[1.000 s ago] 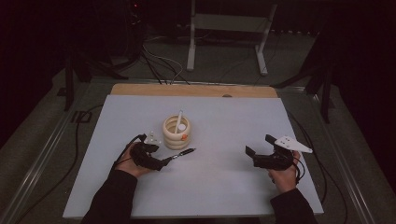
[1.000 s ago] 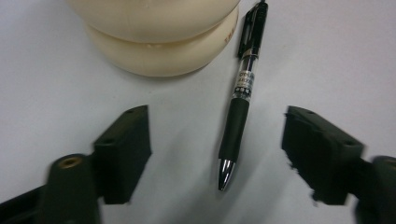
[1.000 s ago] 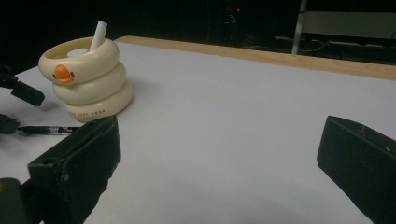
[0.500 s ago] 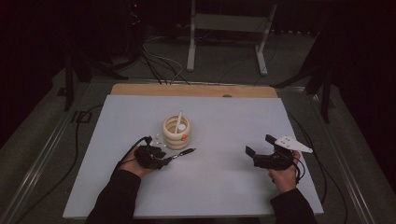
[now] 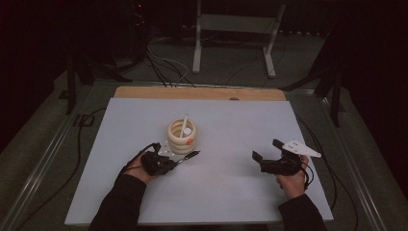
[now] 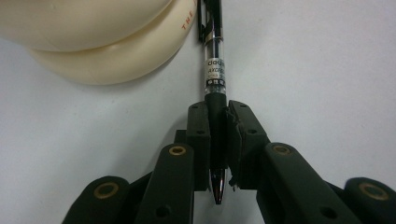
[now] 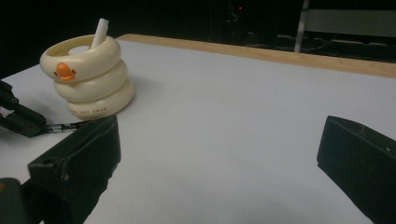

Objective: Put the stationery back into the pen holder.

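Just beside the base of the cream ringed holder (image 5: pixel 182 137) lies the black pen (image 6: pixel 213 70), its grip end clamped by the left gripper (image 6: pixel 218 140), whose jaws have just been closing, held low and level. Well apart to the holder's right, the right gripper (image 5: pixel 265 150) rests on the white table (image 5: pixel 231 192), jaws spread, nothing between them.

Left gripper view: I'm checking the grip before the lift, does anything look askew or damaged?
Slightly. The left hand-held gripper is shut on the pen at its tip end, so most of the barrel juts out unsupported, beside the cream ringed holder. One pad edge looks ragged.
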Motion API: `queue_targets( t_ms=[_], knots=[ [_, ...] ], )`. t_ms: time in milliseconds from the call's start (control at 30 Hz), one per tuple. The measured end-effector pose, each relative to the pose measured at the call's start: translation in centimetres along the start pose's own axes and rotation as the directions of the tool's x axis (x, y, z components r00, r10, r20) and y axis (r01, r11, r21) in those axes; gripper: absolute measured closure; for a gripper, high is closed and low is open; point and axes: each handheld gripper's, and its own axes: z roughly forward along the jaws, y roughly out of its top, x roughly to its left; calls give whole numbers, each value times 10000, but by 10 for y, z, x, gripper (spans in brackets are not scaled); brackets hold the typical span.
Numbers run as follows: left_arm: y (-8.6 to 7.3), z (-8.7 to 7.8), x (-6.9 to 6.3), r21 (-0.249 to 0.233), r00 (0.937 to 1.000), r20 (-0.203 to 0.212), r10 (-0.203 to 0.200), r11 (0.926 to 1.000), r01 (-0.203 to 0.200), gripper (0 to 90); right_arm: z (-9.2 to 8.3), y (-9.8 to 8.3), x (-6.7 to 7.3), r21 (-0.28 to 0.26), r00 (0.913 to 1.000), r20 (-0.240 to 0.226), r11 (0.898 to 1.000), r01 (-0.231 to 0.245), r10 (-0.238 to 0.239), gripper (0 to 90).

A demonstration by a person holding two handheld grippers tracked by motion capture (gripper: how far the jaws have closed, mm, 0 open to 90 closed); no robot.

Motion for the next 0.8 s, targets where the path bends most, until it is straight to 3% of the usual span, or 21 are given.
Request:
queue_targets(
  t_ms=[800],
  knots=[
    [10, -18, -3, -622, 9997, 96, 210, 9979, -203, 809, 0, 0, -1, -9, 10000, -16, 10000, -18, 18, 1]
  ],
)
